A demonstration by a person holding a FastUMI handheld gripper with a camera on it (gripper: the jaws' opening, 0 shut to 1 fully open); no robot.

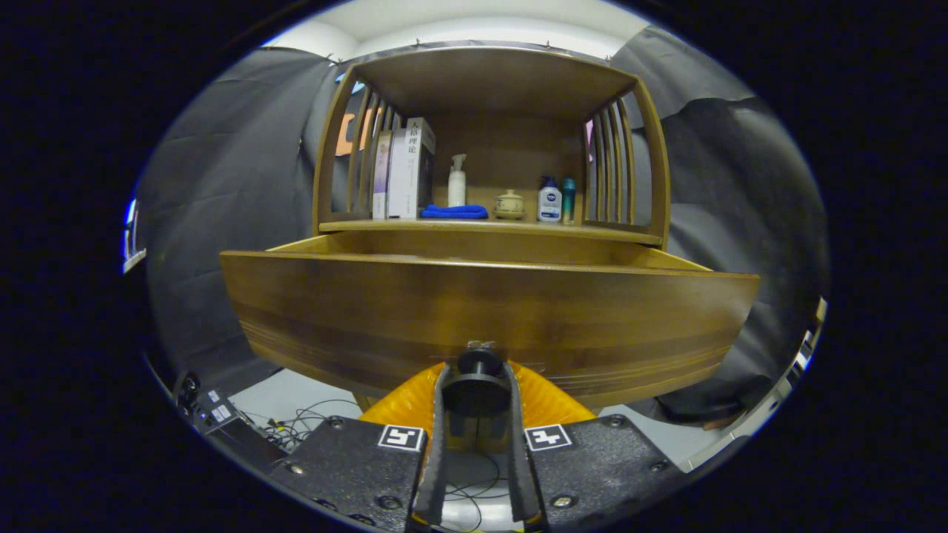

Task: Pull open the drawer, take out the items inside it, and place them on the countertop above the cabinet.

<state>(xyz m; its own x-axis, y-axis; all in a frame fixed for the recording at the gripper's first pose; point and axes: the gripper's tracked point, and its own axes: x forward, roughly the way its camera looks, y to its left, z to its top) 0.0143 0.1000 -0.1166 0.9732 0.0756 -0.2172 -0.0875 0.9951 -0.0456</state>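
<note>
The gripper (479, 396) has its two fingers drawn in close on either side of the dark round knob (479, 363) at the bottom of the drawer (489, 311) front, seemingly clamped on it, and the drawer stands pulled well out beneath the countertop (489, 228). From this low angle the high front panel hides whatever lies inside. The risk now is hauling too far so the drawer tips or runs off its guides, or the knob slipping free if the pull goes crooked

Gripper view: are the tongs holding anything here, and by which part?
Yes. The tongs are shut on the drawer knob, one finger on each side of it. The knob sits low on the front panel of the pulled-out drawer.
</note>
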